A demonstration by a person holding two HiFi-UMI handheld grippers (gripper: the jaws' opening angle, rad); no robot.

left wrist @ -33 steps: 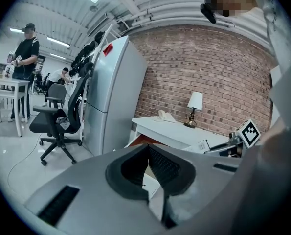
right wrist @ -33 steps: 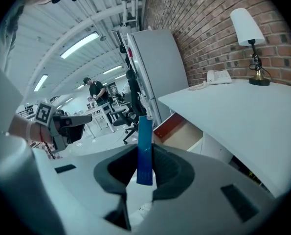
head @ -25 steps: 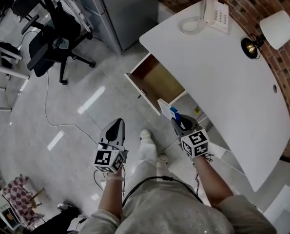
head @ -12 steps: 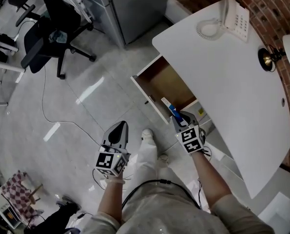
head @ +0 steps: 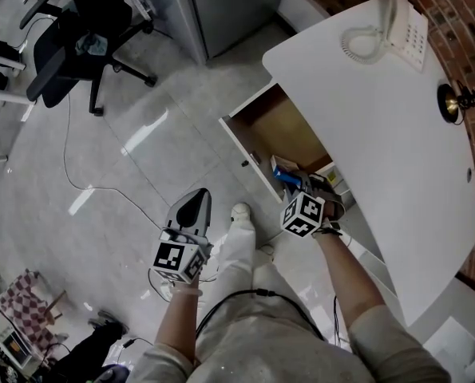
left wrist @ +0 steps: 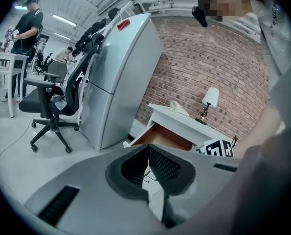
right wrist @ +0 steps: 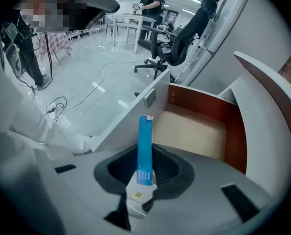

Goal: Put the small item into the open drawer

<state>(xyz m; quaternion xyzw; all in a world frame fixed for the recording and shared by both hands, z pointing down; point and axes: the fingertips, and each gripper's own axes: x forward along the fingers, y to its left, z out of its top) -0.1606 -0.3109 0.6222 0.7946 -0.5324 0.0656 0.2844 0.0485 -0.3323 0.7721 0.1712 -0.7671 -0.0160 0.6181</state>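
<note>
The open drawer (head: 285,130) sticks out of the white table (head: 381,126), and nothing blocks it. Over its near corner, the right gripper (head: 294,183) has its jaws pressed on a small blue and white box (right wrist: 144,153). I cannot read the print on the box. A second ago this gripper was in front of the drawer; now it is lower. The left gripper (head: 195,202), jaws together and empty, hangs left of the drawer. A phone (head: 409,26) sits beyond the drawer.

White desk (head: 397,142), telephone (head: 406,24) and lamp (head: 452,100) on it, drawer (head: 279,128) open
</note>
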